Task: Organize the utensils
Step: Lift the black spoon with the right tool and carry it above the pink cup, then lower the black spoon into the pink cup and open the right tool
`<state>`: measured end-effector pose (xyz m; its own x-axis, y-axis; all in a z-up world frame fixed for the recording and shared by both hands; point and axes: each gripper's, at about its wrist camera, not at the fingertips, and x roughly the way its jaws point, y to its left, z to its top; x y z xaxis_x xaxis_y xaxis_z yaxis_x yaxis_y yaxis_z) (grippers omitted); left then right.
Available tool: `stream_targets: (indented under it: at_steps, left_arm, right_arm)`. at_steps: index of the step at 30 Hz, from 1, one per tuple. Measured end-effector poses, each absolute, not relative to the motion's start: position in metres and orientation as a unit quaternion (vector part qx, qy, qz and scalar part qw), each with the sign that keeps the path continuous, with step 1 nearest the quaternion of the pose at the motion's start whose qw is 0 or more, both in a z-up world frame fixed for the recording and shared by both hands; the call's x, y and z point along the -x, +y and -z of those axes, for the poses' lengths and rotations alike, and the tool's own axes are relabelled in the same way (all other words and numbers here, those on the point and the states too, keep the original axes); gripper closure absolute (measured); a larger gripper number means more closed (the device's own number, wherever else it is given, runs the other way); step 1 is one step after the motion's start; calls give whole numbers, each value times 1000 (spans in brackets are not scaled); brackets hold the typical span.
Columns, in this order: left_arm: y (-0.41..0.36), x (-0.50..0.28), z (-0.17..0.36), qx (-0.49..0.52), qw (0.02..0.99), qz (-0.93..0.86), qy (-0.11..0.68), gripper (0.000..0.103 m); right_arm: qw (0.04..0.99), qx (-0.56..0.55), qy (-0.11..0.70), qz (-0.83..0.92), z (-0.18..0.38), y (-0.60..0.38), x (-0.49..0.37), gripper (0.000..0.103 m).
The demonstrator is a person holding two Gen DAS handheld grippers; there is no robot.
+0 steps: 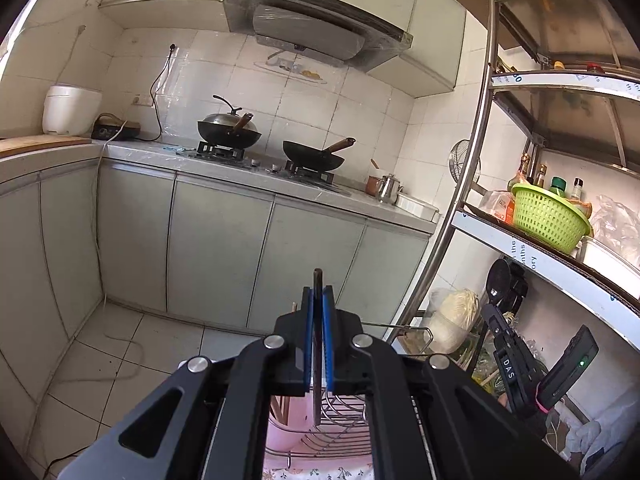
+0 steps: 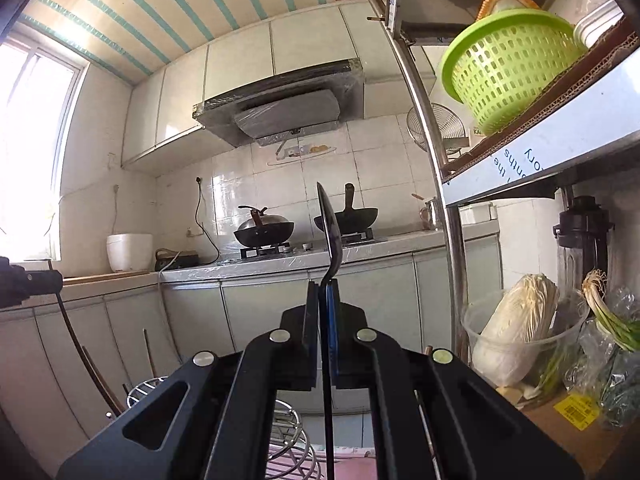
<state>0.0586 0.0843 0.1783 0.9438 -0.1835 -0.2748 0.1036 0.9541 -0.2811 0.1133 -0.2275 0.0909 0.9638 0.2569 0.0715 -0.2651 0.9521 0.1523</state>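
The left gripper (image 1: 318, 300) clamps a thin dark utensil handle (image 1: 317, 340) upright above the wire rack (image 1: 344, 416) at six o'clock; the right gripper (image 2: 322, 300) pinches a black spoon (image 2: 331, 232), bowl at twelve o'clock, likely for slotting.

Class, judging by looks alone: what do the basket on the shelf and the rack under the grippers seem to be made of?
Green basket: most likely plastic, matte; uniform bright colour and moulded grid of holes.
Wire rack: apparently polished steel; thin, shiny silver curved rods.
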Motion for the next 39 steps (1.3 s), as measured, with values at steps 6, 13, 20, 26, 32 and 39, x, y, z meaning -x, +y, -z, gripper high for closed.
stream_targets:
  at_steps: [6, 13, 20, 26, 32, 39]
  left_arm:
    - [85, -69, -171, 131, 977, 69, 156, 99]
    - [81, -79, -163, 129, 975, 64, 166, 99]
    - [67, -92, -148, 98, 978, 45, 179, 99]
    - [54, -105, -126, 79, 972, 47, 214, 99]
    - [44, -120, -97, 77, 962, 52, 258, 99]
    - [41, -124, -72, 77, 953, 47, 288, 97]
  right_arm:
    - [989, -62, -22, -129, -77, -220, -121, 99]
    - [989, -62, 6, -135, -67, -221, -117, 99]
    - [987, -77, 49, -133, -50, -225, -105, 99]
    - [983, -87, 89, -136, -36, -227, -103, 98]
    - [979, -93, 115, -138, -30, -226, -97, 98]
    - [976, -95, 132, -143, -27, -224, -90, 97]
